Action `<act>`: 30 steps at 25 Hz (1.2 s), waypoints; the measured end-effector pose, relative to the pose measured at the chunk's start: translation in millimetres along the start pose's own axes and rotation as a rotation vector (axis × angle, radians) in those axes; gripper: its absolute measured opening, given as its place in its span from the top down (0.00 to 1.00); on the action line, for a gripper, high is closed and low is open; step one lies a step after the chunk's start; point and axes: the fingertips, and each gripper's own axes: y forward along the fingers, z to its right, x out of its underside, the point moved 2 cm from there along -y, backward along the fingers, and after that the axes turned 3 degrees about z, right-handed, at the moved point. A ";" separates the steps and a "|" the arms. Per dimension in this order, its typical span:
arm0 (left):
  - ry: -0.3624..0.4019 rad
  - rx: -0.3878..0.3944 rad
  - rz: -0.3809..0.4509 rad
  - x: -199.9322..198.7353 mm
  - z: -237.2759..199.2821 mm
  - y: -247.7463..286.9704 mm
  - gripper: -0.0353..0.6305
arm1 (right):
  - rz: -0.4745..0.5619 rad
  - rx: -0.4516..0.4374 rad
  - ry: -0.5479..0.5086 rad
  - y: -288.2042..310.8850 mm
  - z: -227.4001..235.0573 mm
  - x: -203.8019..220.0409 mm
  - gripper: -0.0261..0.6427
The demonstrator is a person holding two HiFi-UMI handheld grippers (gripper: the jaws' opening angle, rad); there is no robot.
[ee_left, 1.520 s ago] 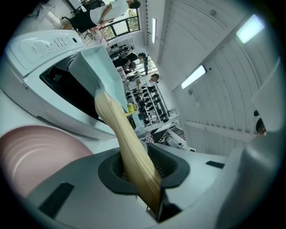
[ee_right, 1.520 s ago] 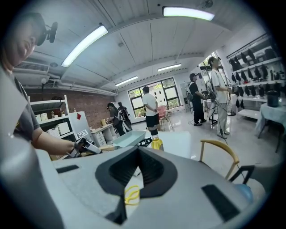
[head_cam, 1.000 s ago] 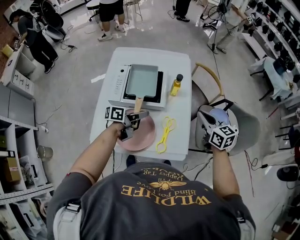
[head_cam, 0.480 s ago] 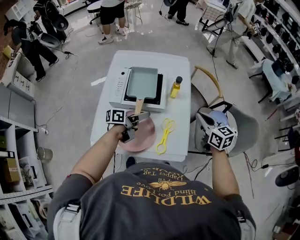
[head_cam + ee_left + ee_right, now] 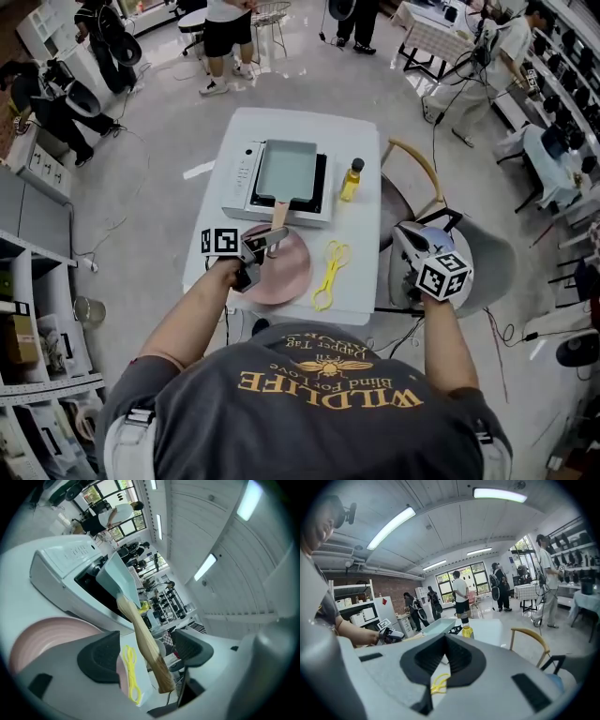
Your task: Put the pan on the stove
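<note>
- Table (image 5: 361, 141): white and rectangular. Only the head view shows it whole.
- Shirt (image 5: 319, 394): the print is legible but inverted in the head view. It reads "WILDLIFE", with "Blind For Love" in smaller type.
- Stove (image 5: 239, 178): sits at the table's 12 o'clock. The control-panel print is too small to read in any view.
- Pan (image 5: 286, 169): pale blue and rectangular, seated on the stove's black top. Its wooden handle (image 5: 278, 214) points to 6 o'clock, past the stove's front edge.
- Pink plate (image 5: 286, 277): sits at the table's 6 o'clock.
- Left gripper (image 5: 144, 652): the head view places it at the plate's 11 o'clock but does not resolve the jaws. The left gripper view shows them spread, with the handle end between them and neither pad pressing on it.
- Right gripper (image 5: 445, 641): held off the table at 4 o'clock. The right gripper view shows the pads pressed together with nothing between them.
- Yellow tongs (image 5: 328, 272): lie flat at the plate's 3 o'clock, arms slightly spread, pinching nothing.
- Bottle (image 5: 352, 178): stands upright at the stove's 3 o'clock, with yellow contents and a dark cap. The label is unreadable.
</note>
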 end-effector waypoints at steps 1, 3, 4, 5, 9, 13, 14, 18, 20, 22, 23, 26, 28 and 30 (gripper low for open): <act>0.022 -0.016 0.012 -3.8 0.6 -6.9 0.41 | 0.004 0.000 -0.003 -0.9 -0.3 -1.9 0.96; 0.085 -0.054 0.038 -13.8 3.4 -22.0 0.41 | 0.012 0.000 -0.009 -2.9 -1.7 -6.6 0.96; 0.125 -0.077 0.054 -20.2 5.9 -29.9 0.41 | 0.017 0.000 -0.013 -3.9 -2.5 -9.3 0.96; 0.169 -0.100 0.072 -27.5 9.5 -37.7 0.41 | 0.021 0.000 -0.016 -4.8 -3.3 -12.2 0.96; 0.341 -0.144 0.192 -60.7 39.2 -65.7 0.43 | 0.040 -0.006 -0.037 -7.7 -8.9 -26.0 0.96; 0.546 -0.127 0.312 -84.7 87.5 -84.4 0.54 | 0.068 -0.018 -0.065 -10.0 -16.8 -42.7 0.96; 0.602 -0.114 0.329 -86.5 100.5 -86.6 0.59 | 0.076 -0.019 -0.071 -11.0 -18.2 -46.6 0.96; 0.775 -0.043 0.387 -85.4 147.0 -90.9 0.70 | 0.123 -0.023 -0.076 -18.1 -22.8 -64.5 0.96; 0.839 -0.027 0.411 -83.4 163.4 -92.3 0.77 | 0.147 -0.026 -0.079 -22.4 -26.9 -75.3 0.96; 0.885 -0.024 0.428 -80.7 174.7 -93.7 0.86 | 0.168 -0.031 -0.090 -26.7 -32.7 -85.6 0.96; 0.900 -0.024 0.435 -79.1 178.8 -94.4 0.90 | 0.178 -0.032 -0.095 -29.1 -35.6 -90.0 0.96; 0.942 -0.024 0.440 -73.7 187.6 -95.0 0.95 | 0.207 -0.034 -0.106 -36.2 -42.0 -100.7 0.96; 0.958 -0.018 0.433 -70.9 191.8 -94.4 0.95 | 0.222 -0.035 -0.110 -39.8 -44.9 -106.1 0.96; 0.959 -0.015 0.428 -69.3 194.7 -93.2 0.95 | 0.230 -0.035 -0.114 -42.0 -46.5 -109.4 0.96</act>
